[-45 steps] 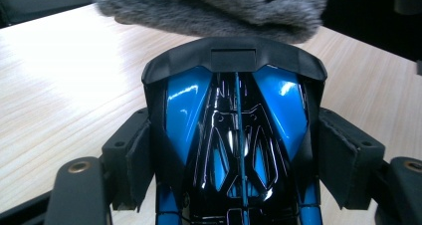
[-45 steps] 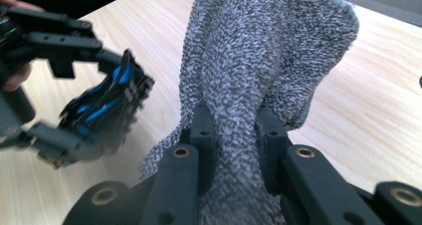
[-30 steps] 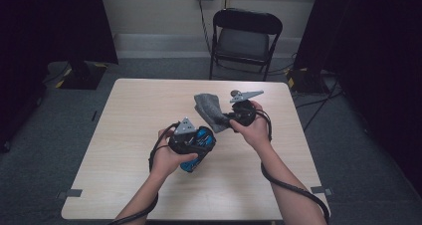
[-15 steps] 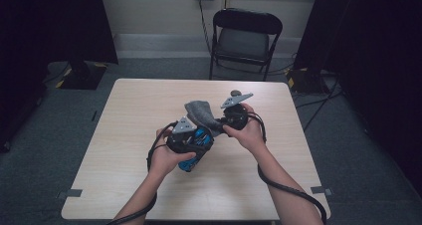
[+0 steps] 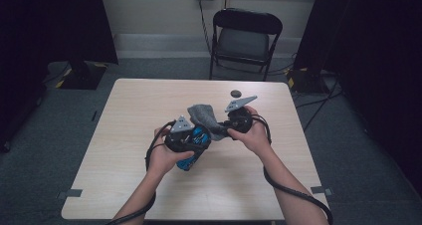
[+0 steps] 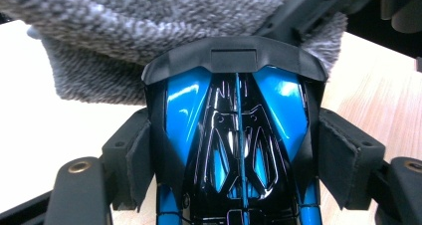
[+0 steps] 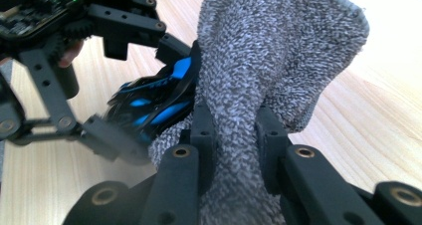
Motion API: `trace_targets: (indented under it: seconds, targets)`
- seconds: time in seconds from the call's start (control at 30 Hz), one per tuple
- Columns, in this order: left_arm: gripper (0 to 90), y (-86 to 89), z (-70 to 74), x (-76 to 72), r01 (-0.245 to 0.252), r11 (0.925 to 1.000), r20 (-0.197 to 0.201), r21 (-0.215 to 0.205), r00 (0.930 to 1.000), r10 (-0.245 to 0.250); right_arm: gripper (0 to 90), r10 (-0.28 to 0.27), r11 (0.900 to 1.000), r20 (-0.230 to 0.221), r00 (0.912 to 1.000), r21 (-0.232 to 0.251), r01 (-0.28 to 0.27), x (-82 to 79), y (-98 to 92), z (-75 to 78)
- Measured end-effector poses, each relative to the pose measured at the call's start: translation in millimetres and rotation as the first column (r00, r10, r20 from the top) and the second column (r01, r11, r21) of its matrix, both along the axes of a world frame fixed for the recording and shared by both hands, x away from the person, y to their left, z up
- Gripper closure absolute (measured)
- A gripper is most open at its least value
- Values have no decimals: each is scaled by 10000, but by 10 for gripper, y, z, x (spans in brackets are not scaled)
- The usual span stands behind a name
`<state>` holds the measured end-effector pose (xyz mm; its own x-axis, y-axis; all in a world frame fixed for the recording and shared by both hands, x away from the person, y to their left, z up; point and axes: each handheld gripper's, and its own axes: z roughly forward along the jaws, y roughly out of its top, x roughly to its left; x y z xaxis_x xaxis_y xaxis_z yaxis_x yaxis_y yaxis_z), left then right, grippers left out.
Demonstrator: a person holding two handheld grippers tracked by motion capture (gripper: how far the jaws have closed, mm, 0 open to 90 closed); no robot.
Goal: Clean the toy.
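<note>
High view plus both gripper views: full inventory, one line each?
Toy car: 1, glossy blue and black, clamped between the left gripper's pads above the table.
Cloth: 1, grey terry, pinched by the right gripper, draped against the car.
Small disc: 1, dark, far side of the table.
Table: 1, light wood.
Folding chair: 1, black, behind the table.
Left gripper: 1, black, shut on the car.
Right gripper: 1, black, shut on the cloth.
</note>
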<state>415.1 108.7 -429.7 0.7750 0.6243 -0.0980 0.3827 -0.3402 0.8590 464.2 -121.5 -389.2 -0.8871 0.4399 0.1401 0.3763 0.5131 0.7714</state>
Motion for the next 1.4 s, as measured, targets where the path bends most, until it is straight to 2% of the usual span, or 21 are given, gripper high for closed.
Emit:
trace_targets:
  seconds: [0.5,1.03,1.4]
  targets:
    - [255,85,-15,30,-422,9991,-26,63,9991,422,754,348,9992,183,9992,197,-352,-161,-64,-37]
    - [255,120,-22,47,-565,9981,8,232,9984,565,754,722,9968,194,9972,332,-728,-329,-90,-105]
    - [255,148,-23,55,-654,9977,29,175,9979,654,754,910,9946,176,9957,484,-917,-419,-120,-151]
